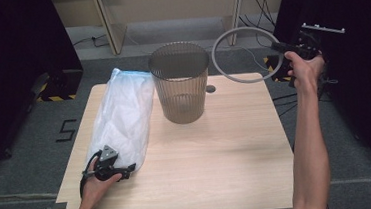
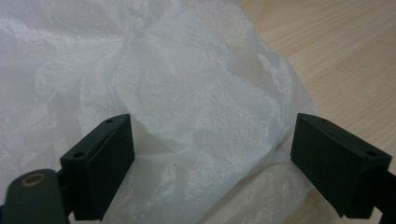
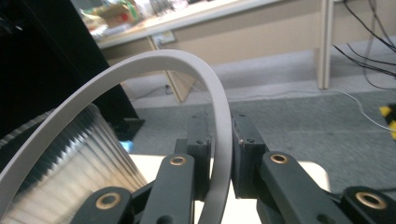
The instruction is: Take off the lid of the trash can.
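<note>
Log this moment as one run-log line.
right gripper: shut on grey ring | left gripper: open at white bag | bin: upright, unlined

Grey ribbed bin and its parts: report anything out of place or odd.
The grey plastic ring is off the grey ribbed waste bin, held in the air to the bin's right by the right gripper. The white plastic bag lies crumpled on the wooden table, between the left gripper's open jaws. Nothing looks spilled or damaged.

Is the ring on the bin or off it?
Off. The right gripper holds the grey ring in the air beside the bin, whose rim is bare.
</note>
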